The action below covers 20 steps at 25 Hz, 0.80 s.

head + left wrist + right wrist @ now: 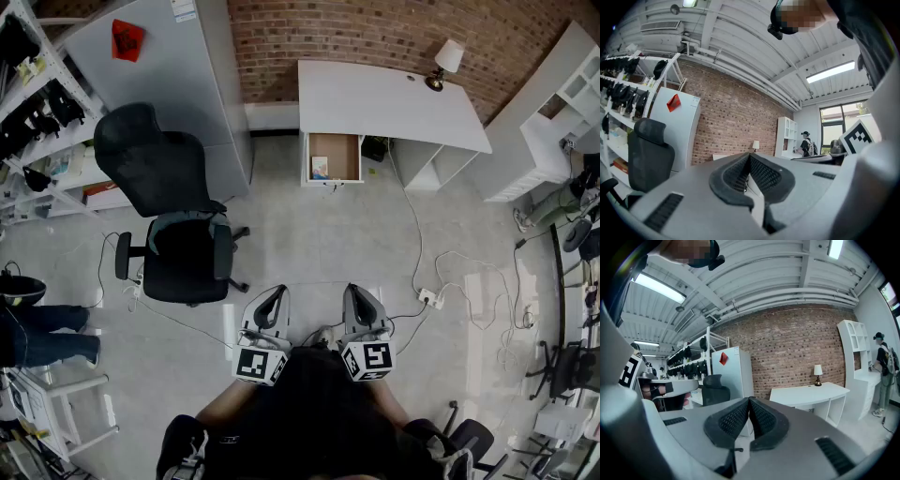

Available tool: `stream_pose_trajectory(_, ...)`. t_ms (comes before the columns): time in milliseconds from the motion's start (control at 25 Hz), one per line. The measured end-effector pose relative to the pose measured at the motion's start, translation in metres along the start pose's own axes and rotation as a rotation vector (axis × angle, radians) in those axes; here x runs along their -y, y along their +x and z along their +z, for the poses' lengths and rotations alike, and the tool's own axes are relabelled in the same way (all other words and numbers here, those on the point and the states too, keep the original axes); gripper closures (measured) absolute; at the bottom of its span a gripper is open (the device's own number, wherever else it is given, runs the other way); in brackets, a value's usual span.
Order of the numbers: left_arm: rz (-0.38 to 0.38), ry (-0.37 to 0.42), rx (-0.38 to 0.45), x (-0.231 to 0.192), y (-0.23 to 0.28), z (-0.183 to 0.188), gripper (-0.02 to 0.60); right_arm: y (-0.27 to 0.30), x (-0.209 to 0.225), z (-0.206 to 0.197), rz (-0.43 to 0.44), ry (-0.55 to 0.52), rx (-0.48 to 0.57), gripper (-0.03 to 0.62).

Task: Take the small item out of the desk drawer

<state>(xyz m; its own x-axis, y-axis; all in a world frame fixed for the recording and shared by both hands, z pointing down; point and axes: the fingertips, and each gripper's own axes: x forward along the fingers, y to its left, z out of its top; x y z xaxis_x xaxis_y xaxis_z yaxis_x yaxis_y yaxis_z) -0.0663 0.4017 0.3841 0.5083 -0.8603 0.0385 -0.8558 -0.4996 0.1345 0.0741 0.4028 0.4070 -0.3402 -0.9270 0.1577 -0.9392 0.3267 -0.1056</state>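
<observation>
Setting: a person is standing on a grey floor (309, 244), looking down a room toward a brick wall (375, 33).
Left tongs (278, 296): clenched, the two dark ribbed pads are pressing tip to tip with nothing between them; they are being held low, close to the person's body, pointing at the far wall.
Right tongs (354, 294): clenched as well, pads are meeting at the tips and gripping nothing; they are sitting just beside the left pair, at the same height.
Bench (375, 98): a white one is standing against the brick wall, well apart from both tongs, and is carrying a small lamp (444, 62) near its right end.
Drawer (342, 155): it is hanging open under the bench's left part, showing a brown floor.
Small item (320, 168): it is lying inside the open drawer, at the front left corner; too small to tell what it is.
Office chair (178, 244): black, it is standing left of the person, beside a tall white cabinet (159, 56).
Power strip (430, 298): it is lying on the floor to the right, with white cables running toward the bench.
</observation>
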Motion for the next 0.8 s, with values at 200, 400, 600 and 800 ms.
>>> stream_pose_trajectory(200,0.001,0.002,0.009,-0.009,0.002,0.003,0.575,0.009,-0.004,-0.001,0.004,-0.005,-0.004,0.569)
stream_pose_trajectory(400,-0.006,-0.007,0.012,-0.017,0.001,0.004,0.575,0.014,-0.013,0.000,0.011,-0.020,-0.014,0.569)
stream_pose_trajectory(600,-0.003,-0.012,0.008,-0.040,-0.007,0.007,0.575,0.027,-0.028,0.001,-0.007,0.017,-0.001,0.568)
stream_pose_trajectory(800,-0.027,-0.027,-0.001,-0.069,-0.017,0.001,0.575,0.044,-0.055,-0.005,-0.025,-0.001,-0.016,0.568)
